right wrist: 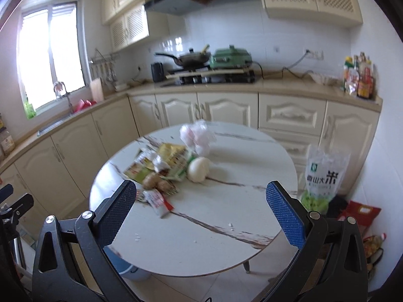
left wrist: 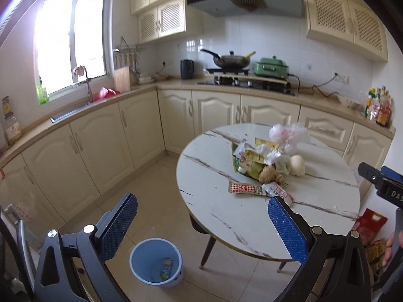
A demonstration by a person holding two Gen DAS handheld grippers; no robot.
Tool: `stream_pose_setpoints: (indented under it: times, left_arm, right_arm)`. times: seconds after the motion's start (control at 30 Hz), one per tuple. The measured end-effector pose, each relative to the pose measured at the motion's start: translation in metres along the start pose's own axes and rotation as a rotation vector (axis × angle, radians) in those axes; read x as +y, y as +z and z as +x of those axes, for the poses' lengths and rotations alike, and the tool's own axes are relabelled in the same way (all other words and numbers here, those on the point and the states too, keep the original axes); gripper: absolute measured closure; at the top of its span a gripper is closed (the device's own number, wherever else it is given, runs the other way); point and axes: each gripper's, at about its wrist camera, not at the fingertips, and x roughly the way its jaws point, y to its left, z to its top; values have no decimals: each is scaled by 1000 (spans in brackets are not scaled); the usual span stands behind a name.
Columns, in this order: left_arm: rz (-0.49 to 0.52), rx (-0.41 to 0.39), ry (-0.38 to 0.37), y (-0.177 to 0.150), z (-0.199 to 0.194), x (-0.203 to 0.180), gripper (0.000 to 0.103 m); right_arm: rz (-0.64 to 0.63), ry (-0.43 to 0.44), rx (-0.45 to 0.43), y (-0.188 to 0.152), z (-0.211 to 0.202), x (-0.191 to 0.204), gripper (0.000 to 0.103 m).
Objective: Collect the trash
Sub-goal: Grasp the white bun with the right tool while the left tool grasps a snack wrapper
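A pile of trash (left wrist: pixel 262 156) lies on the round marble table (left wrist: pixel 226 216): snack wrappers, a crumpled plastic bag (left wrist: pixel 289 133), a red-and-white packet (left wrist: pixel 243 188), a ginger root (left wrist: pixel 269 175) and a white onion (left wrist: pixel 297 165). The pile also shows in the right wrist view (right wrist: pixel 171 161). A blue bin (left wrist: pixel 156 261) stands on the floor at the table's left, one wrapper inside. My left gripper (left wrist: pixel 201 214) is open and empty above the floor and table edge. My right gripper (right wrist: pixel 201 209) is open and empty above the table's near side.
Cream cabinets and a counter run around the room, with a sink (left wrist: pixel 70 110), kettle (left wrist: pixel 187 68), wok (left wrist: pixel 230 59) and green cooker (left wrist: pixel 270 68). A rice bag (right wrist: pixel 322 178) and red bags (right wrist: pixel 360 214) stand on the floor right of the table.
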Motion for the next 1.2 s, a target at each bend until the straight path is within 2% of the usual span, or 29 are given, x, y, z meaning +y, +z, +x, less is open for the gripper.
stream_pose_setpoints:
  times: [0.3,0.5,0.57,0.73,0.77,0.8,0.87,0.93,0.97,1.0,1.1,1.17,1.2]
  left_arm:
    - [36,107,-54,41,110,-11,1]
    - [73,135,-71,67,178,-18,1]
    - [84,143,-72,69,199,-21,1]
    - [85,146,-78,75,243,-31,1]
    - [84,146,-82,77,251,-32,1]
    - [85,150,-87,78,260,-35,1]
    - [90,160,-97,81,275,-38,1]
    - [103,161,-94,79,283,-45,1]
    - [114,159,-95,79,288,-47,1]
    - [124,162,-92,79,293,-50,2]
    - [138,177,-91,76,308,-55,13]
    - [134,192,-120,76,318,-55,29]
    - [127,204,-137,76,325,-55,32]
  right_arm:
    - [-47,6,206,5,125,-3,0]
    - [-85,17,272,17,190,8,0]
    - [-72,4,284,20,207,4,0]
    - [-31,36,334,26,242,-7,2]
    - [-27,46,341,26,248,-9,6]
    - [-25,54,351,26,252,-11,16]
    - [-25,95,354,26,257,-13,24]
    - [-45,134,356,27,256,-12,37]
    - [-47,159,357,26,255,-12,48]
    - [-46,177,359,25,254,-12,55]
    - [-43,187,352,22,247,-17,55]
    - [-32,196,350,20,243,-25,56]
    - [-21,201,345,18,240,-29,56]
